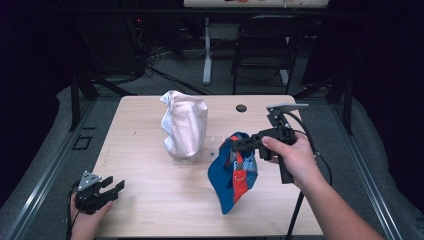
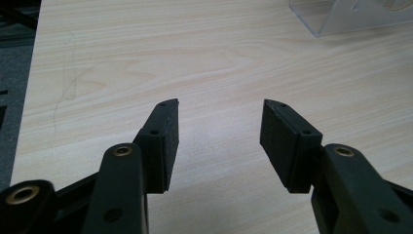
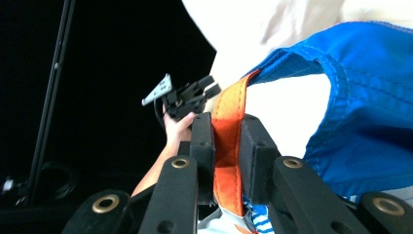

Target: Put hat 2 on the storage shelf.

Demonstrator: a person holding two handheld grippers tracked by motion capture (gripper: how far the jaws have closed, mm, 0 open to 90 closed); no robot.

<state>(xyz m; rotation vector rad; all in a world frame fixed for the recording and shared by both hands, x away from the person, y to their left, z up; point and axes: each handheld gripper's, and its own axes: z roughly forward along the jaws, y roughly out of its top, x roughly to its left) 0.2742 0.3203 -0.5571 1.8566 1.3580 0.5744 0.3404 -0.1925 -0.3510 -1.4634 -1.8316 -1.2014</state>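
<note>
Left gripper sits at the near left corner of the desk, held low in the left hand. Jaws wide apart, nothing between them; in the left gripper view only bare wood shows between the pads. A clear plastic stand lies well ahead of those jaws, off to their right.

Cream bag stands upright mid-desk, crumpled, top bunched; contents cannot be told. It is well ahead and right of the left jaws, and just left of the right jaws, apart from both.

Blue cap with red-orange panel hangs from the right gripper; lower edge seems to reach the desk surface, contact not certain. A small metal ring shows on the cap front. Nothing visible inside the cap.

Right gripper jaws narrow, clamped on the orange strap of the cap; in the right gripper view the strap runs straight up between the two pads, both pressing on it. Blue fabric spreads to the right of those jaws, with the cream bag behind it. Right hand grips the handle, jaws pointing left across the desk, raised off the surface.

The right gripper view also catches the left gripper farther off, left of the jaws.

A small dark hole lies in the desk beyond the right jaws.
</note>
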